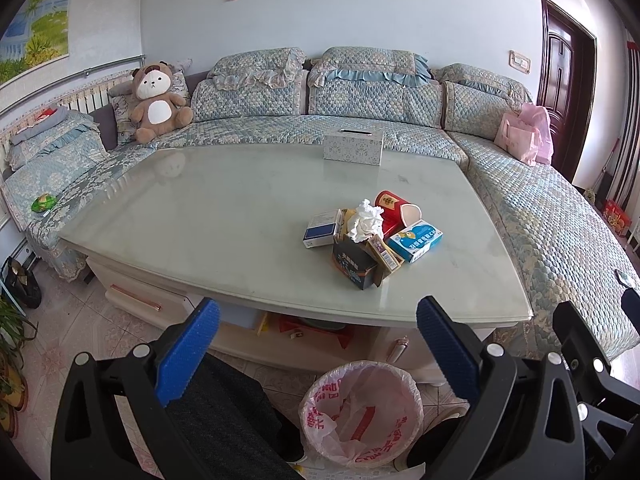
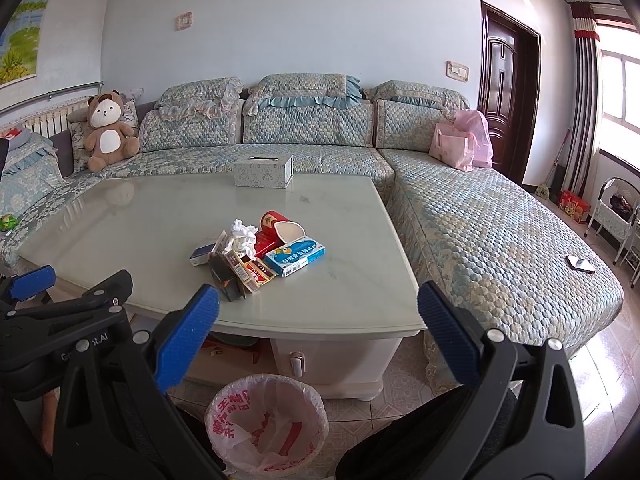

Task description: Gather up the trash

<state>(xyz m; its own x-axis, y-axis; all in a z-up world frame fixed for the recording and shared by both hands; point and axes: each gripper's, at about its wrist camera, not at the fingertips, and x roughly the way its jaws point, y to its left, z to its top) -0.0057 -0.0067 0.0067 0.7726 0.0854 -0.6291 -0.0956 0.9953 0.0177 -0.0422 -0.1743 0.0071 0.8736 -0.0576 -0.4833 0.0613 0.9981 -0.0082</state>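
I am holding my left claw and right claw spread wide and empty, short of the worktop. The trash pile, at twelve o'clock from my left claw, is leaning loosely: a crumpled tissue is sitting atop boxes, so a careless pinch is likely to topple it and scatter pieces. The lined bin is waiting at six o'clock below.

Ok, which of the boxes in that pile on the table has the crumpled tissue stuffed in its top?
The dark box standing upright at the pile's near edge; the white tissue sticks out of its open top. The light blue box and the others lie flat.
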